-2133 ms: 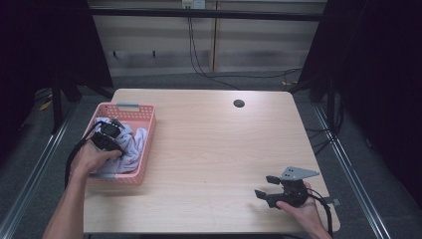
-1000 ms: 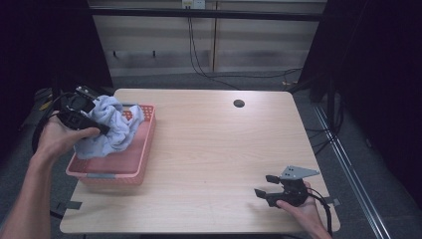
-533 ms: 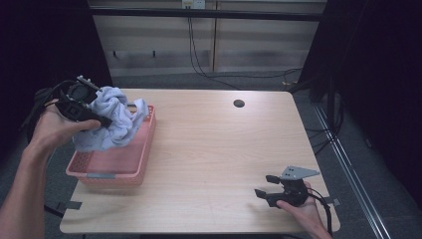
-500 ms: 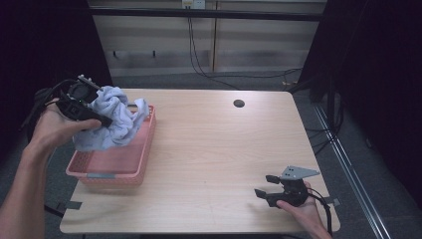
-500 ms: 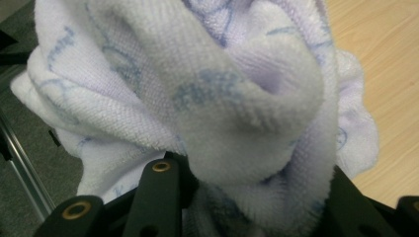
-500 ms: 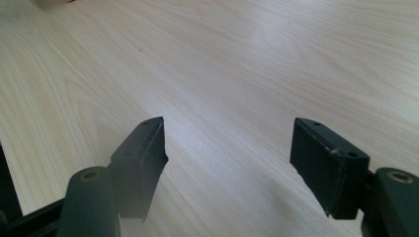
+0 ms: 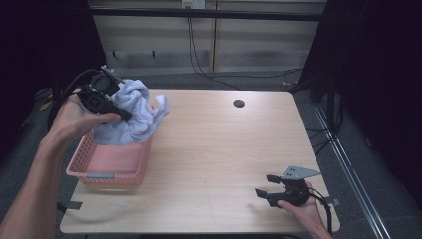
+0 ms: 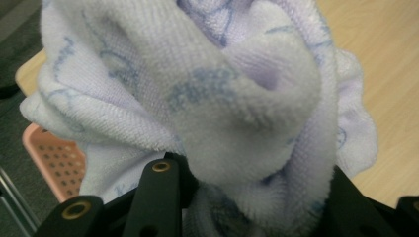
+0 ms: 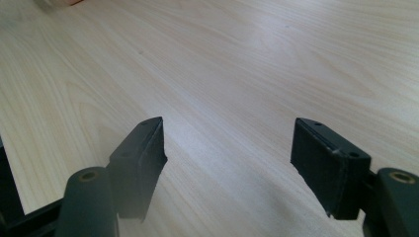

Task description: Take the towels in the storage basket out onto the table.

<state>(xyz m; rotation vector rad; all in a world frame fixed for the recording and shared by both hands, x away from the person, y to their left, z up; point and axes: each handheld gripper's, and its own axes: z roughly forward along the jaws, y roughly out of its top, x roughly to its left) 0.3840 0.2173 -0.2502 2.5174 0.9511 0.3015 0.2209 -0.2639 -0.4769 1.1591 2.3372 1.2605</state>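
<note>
the right tongs point(image 7: 263, 185) rest low at the near right corner of the desk point(image 7: 224, 149), in the person's right hand point(image 7: 301, 211), jaws spread wide with only bare wood between them, pointing left across the desk. farther off at the left, the left tongs point(image 7: 127, 112) are raised above the pink basket point(image 7: 107, 167), clamped on a pale blue towel point(image 7: 134, 112). the towel is bunched into a loose lump with no clear long axis; its folds hang down toward the basket and one corner sticks out to the right over the desk. in the left gripper view the towel point(image 8: 207, 98) bulges between the black jaws. beyond, a small dark hole point(image 7: 239, 103) marks the far side of the desk.
</note>
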